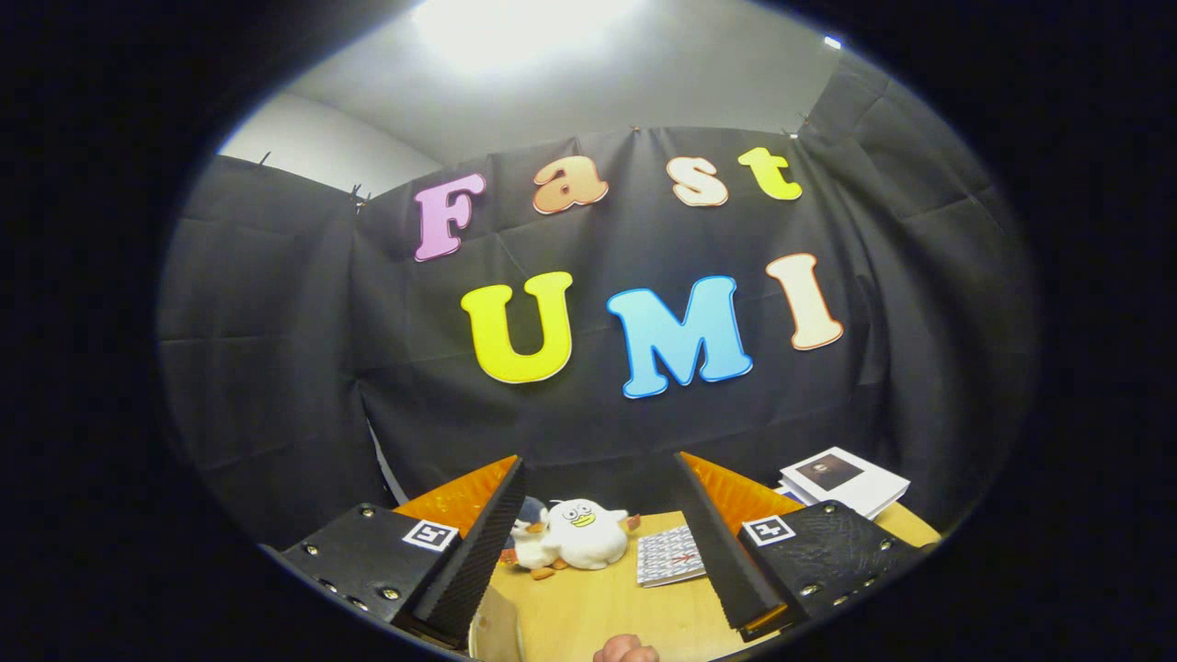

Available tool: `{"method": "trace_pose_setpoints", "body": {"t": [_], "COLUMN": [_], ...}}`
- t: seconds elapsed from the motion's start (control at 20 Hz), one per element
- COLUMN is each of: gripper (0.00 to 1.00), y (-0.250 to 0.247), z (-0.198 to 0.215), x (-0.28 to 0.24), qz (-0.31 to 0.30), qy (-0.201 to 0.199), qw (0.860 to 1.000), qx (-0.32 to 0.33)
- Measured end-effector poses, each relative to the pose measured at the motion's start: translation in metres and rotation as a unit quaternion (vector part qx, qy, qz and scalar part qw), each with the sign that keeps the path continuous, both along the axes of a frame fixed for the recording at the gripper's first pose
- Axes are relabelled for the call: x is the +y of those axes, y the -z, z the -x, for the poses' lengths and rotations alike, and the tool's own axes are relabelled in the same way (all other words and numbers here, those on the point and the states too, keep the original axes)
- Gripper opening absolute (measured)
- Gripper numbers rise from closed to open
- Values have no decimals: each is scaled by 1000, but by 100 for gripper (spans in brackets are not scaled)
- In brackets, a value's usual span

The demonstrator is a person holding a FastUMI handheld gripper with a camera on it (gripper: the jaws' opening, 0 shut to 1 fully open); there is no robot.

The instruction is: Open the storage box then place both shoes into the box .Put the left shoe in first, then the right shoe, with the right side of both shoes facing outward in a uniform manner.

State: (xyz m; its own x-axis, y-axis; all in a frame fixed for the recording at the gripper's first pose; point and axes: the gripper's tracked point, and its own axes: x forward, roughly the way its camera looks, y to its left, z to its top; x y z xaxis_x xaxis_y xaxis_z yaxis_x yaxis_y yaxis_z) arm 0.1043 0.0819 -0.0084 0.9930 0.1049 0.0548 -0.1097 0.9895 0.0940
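The tool (598, 538) is hanging released above the wooden worktop (588, 611), its two black ribbed fingers (474, 552) spread wide apart with orange backing showing behind each and nothing gripped between them. In the gap between the fingers, a little beyond them, a white plush duck (579, 533) is lying on the worktop, with a second small plush toy (526, 547) pressing against its side next to the left finger. Just beside the duck, close to the right finger, a small patterned booklet (669, 556) is lying flat. Beyond the right finger, a stack of white books (846, 480) is sitting at the far edge of the worktop, against the black cloth wall (276, 368). Part of a person's hand (627, 651) is showing nearest the camera, between the fingers. Neither the storage box nor the shoes can be located from here.
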Motion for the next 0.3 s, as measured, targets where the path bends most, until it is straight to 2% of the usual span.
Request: {"method": "trace_pose_setpoints", "body": {"t": [0.1,0.3], "gripper": [97,97], "y": [-11,-8], "z": [-2,-10], "x": [-15,-19], "qz": [4,-6], "qy": [12,-3], "qw": [1000,1000], "qx": [-9,-1]}}
